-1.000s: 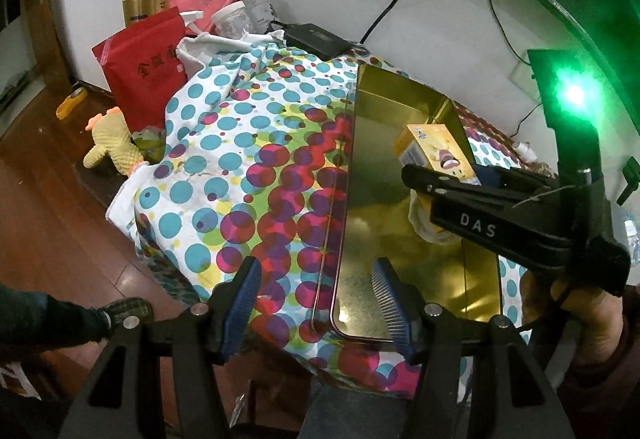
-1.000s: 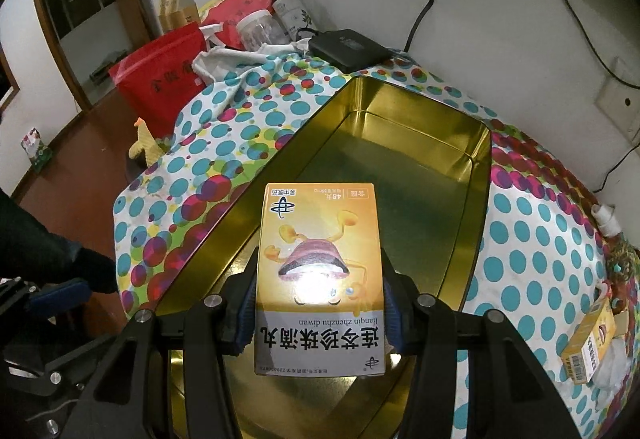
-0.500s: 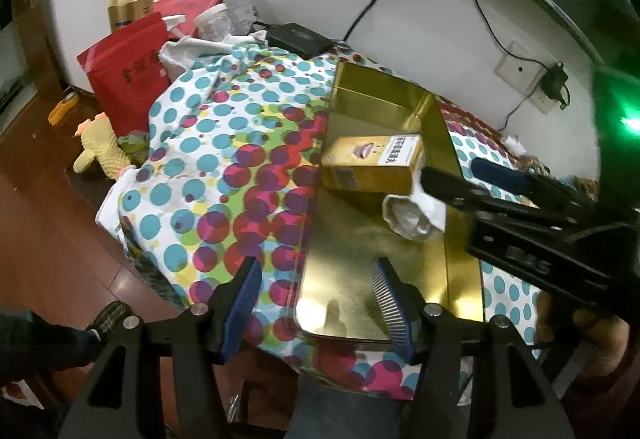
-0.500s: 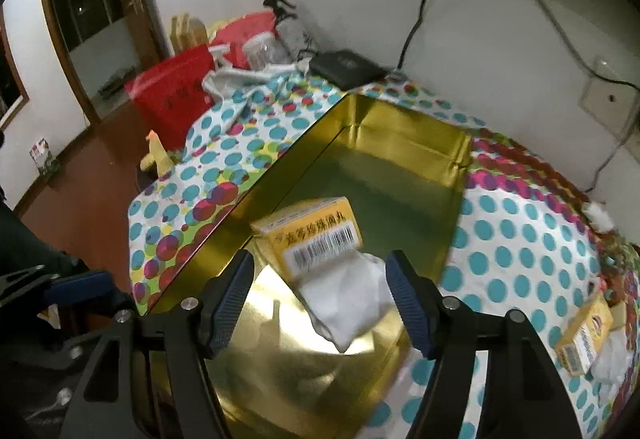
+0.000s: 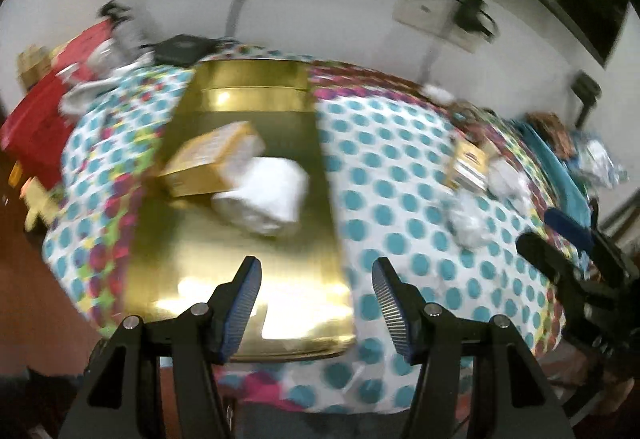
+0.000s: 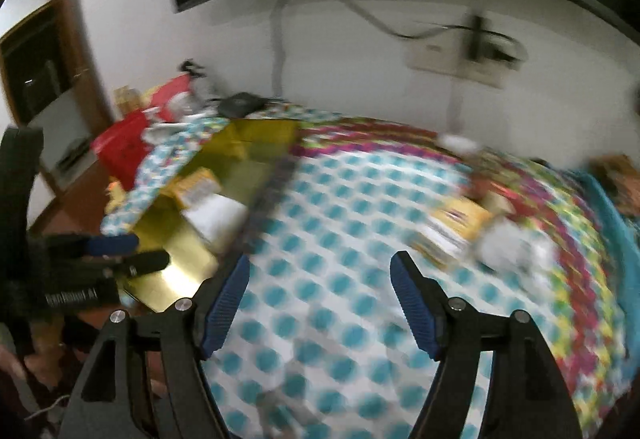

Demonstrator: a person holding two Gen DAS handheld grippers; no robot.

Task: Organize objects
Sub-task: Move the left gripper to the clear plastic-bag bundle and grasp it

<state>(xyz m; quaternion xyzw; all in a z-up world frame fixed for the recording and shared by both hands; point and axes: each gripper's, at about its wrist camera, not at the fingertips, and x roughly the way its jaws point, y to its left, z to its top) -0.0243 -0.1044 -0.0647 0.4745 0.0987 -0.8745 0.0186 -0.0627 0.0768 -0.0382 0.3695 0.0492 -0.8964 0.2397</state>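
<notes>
A gold metal tray (image 5: 240, 267) (image 6: 176, 239) lies on the dotted tablecloth (image 5: 400, 199). Inside it rest a yellow medicine box (image 5: 208, 163) (image 6: 196, 187) and a white crumpled packet (image 5: 264, 199) (image 6: 214, 217). A second yellow box (image 5: 468, 165) (image 6: 452, 231) and white wrapped bits (image 5: 468, 223) (image 6: 512, 251) lie on the cloth to the right. My left gripper (image 5: 316, 297) hangs open over the tray's near right corner, nothing between its fingers. My right gripper (image 6: 320, 299) is over bare cloth, its jaws opening and empty; it shows in the left wrist view at the right edge (image 5: 560, 239).
Red bags (image 5: 36, 119), a spray bottle and a black device (image 5: 180, 47) crowd the table's far left end. Cables and a wall socket (image 5: 436, 15) run along the white wall behind. A blue cloth (image 5: 560, 175) lies at the far right. Wooden floor lies left of the table.
The right gripper let the yellow box go into the tray, then swung right over the cloth. The left gripper also swung right, from the tray's left rim to its right corner.
</notes>
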